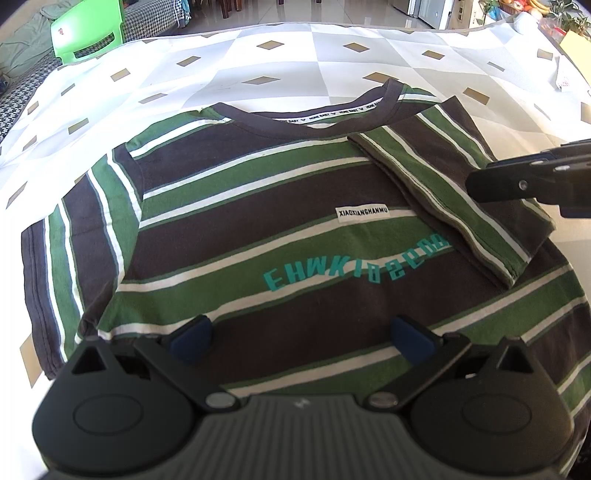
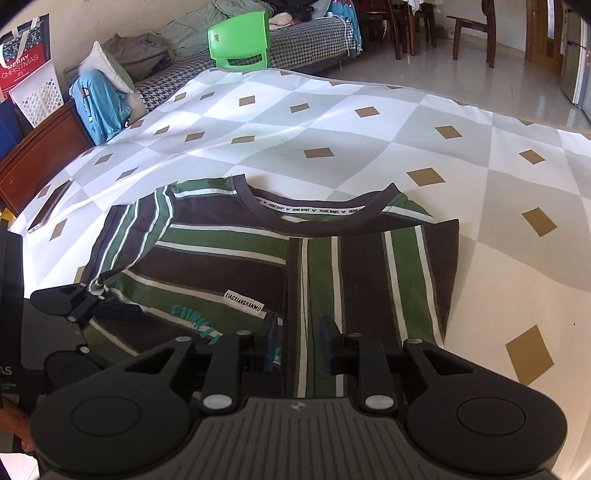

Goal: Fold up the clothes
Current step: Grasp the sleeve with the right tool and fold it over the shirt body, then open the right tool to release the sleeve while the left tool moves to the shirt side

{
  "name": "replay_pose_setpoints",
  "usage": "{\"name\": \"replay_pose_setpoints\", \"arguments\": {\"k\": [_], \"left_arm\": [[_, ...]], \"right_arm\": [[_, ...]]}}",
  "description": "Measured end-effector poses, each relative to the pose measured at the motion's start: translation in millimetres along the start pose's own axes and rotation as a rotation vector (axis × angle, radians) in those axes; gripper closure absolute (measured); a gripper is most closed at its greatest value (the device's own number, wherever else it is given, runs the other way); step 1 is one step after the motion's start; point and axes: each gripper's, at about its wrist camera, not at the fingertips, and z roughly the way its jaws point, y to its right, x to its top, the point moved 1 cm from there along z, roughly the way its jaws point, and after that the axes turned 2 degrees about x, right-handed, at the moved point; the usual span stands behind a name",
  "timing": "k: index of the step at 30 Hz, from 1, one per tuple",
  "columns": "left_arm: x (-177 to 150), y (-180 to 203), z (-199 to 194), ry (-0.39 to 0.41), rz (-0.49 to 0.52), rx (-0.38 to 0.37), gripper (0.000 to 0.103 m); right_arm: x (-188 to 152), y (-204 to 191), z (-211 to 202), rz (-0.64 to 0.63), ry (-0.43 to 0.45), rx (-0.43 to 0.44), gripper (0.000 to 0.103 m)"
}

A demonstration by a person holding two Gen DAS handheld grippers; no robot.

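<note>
A green, brown and white striped T-shirt [image 1: 258, 206] [image 2: 221, 258] lies face up on the tablecloth, collar at the far side. One sleeve [image 1: 443, 199] [image 2: 369, 277] is folded inward over the chest. My left gripper [image 1: 301, 338] hovers over the shirt's lower front, jaws wide open with nothing between them. One of its fingers [image 2: 118, 312] shows at the left of the right wrist view. My right gripper [image 2: 301, 345] [image 1: 480, 182] stands over the folded sleeve's inner edge, with a narrow gap between its blue pads. The fabric lies flat beneath them, not pinched.
The diamond-patterned tablecloth [image 1: 295, 55] [image 2: 332, 129] stretches beyond the collar. A phone [image 2: 50, 206] lies near its left edge. A green plastic chair [image 1: 86, 31] [image 2: 240, 40] and a sofa piled with clothes [image 2: 147, 55] stand behind the table.
</note>
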Motion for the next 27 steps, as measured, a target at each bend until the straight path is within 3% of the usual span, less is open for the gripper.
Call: {"name": "replay_pose_setpoints", "arguments": {"k": [4,10,14,17,27], "left_arm": [[-0.9,-0.2,-0.3,0.004,-0.001,0.0,0.0],[-1.7,-1.0,0.0,0.009,-0.002,0.0,0.0],[-2.0,-1.3,-0.3,0.01,-0.007,0.001,0.0],[-2.1,-1.5,-0.2,0.014,-0.01,0.001,0.0],[-2.3,-2.3,-0.2,0.018,-0.011,0.0,0.0]], "right_arm": [[-0.1,8.8,1.6,0.047,-0.011,-0.045,0.064],[-4.9,23.3,13.0,0.115,-0.09,-0.105,0.06],[-13.1,21.1,24.7,0.08,-0.163,-0.148,0.052],[-17.0,14.1,28.3,0.023,-0.17,-0.172,0.046],[-15.5,11.4,33.1,0.023,-0.179,-0.181,0.033]]}}
